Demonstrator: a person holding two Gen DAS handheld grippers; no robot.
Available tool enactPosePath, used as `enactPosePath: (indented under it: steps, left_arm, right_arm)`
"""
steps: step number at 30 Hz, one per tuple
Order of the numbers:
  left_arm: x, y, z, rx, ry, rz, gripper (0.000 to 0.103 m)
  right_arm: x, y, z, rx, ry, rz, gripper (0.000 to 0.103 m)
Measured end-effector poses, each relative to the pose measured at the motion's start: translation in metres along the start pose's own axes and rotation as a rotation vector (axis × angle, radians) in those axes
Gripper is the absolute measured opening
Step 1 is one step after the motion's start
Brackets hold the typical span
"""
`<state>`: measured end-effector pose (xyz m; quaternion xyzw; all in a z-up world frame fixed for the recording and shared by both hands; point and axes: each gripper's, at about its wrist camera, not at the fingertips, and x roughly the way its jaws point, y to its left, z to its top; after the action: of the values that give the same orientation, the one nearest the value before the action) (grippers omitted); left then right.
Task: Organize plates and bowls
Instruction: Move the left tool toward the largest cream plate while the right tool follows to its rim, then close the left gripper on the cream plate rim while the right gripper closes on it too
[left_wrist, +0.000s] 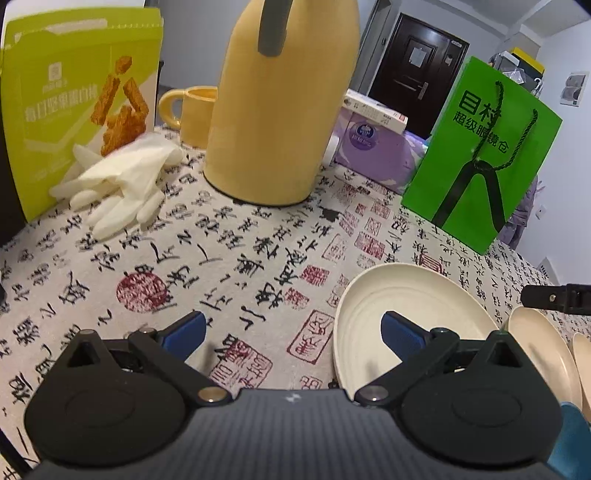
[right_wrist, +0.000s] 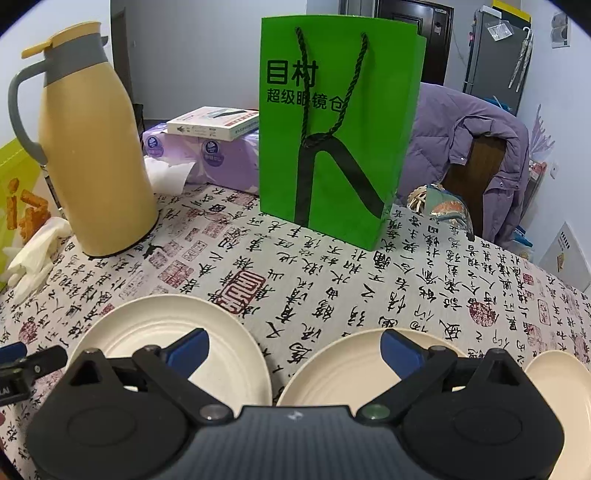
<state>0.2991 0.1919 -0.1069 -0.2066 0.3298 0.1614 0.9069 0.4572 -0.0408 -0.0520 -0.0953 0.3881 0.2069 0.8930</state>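
Note:
Three cream plates lie in a row on the calligraphy-print tablecloth. In the right wrist view I see the left plate (right_wrist: 159, 328), the middle plate (right_wrist: 340, 373) and part of a third plate (right_wrist: 561, 384) at the right edge. My right gripper (right_wrist: 293, 350) is open, its blue pads over the gap between the left and middle plates, holding nothing. In the left wrist view my left gripper (left_wrist: 293, 334) is open just left of the left plate (left_wrist: 417, 295), its right pad over the plate's surface. The middle plate (left_wrist: 535, 347) shows at the right edge.
A yellow thermos jug (left_wrist: 280, 110) stands at the back, with a yellow mug (left_wrist: 192, 114), a snack box (left_wrist: 77, 103) and white gloves (left_wrist: 118, 184) to its left. A green paper bag (right_wrist: 336, 125), purple tissue packs (right_wrist: 221, 155) and a jacket on a chair (right_wrist: 469, 147) stand behind.

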Motion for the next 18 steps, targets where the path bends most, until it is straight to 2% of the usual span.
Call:
enactPosePath:
  steps: [5,9,15,18]
  left_arm:
    - [0.002,0.002,-0.001,-0.007,0.01,0.003,0.102]
    - [0.003,0.002,-0.001,-0.003,0.018,0.0,0.102]
    - [0.006,0.003,-0.002,-0.015,0.046,-0.019,0.095]
    - [0.007,0.002,-0.003,-0.01,0.051,-0.021,0.088]
  right_arm:
    - [0.011,0.001,-0.003,0.003,0.019,0.013,0.098]
    - [0.014,0.007,-0.004,-0.009,0.029,0.033,0.09]
    - [0.013,0.013,-0.005,-0.046,0.037,0.019,0.089]
    - [0.017,0.012,-0.006,-0.054,0.048,0.007,0.089]
